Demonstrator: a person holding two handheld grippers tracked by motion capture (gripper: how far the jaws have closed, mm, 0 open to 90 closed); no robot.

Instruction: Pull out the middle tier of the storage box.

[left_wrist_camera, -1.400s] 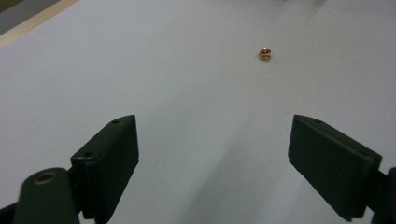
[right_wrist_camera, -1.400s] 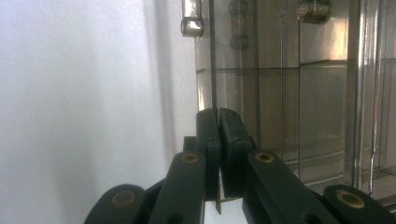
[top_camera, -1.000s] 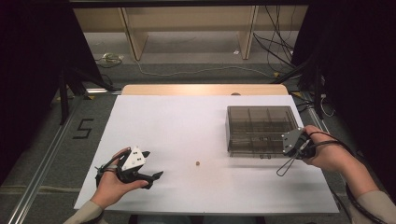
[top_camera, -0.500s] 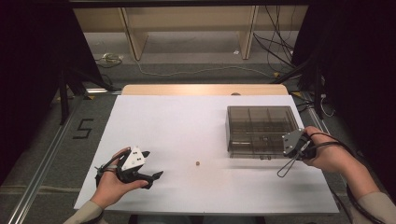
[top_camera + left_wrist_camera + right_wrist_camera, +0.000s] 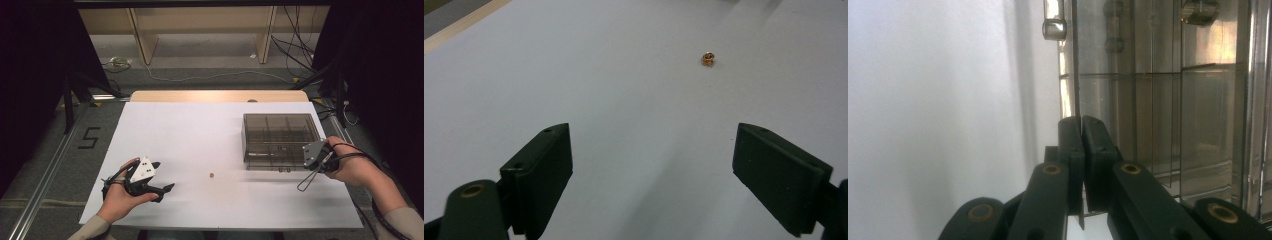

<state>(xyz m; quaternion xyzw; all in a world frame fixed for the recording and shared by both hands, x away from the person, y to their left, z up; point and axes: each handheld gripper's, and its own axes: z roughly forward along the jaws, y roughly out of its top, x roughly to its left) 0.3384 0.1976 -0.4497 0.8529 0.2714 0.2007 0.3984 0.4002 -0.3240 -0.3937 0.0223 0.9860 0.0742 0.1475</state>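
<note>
Nothing has moved since the earlier pics; both hands sit just where they were. The right gripper (image 5: 314, 156) is at the near right corner of the smoky plastic box (image 5: 280, 135). Its jaws are squeezed tight on the thin clear edge of the box lid (image 5: 1076, 75), which runs up betw. them. The left gripper (image 5: 161, 189) rests on the white table (image 5: 200, 130), jaws wide apart w/ nothing in them. A tiny brown nut (image 5: 708, 58) lies ahead of it, a bit to the right, well apart from the jaws.
</note>
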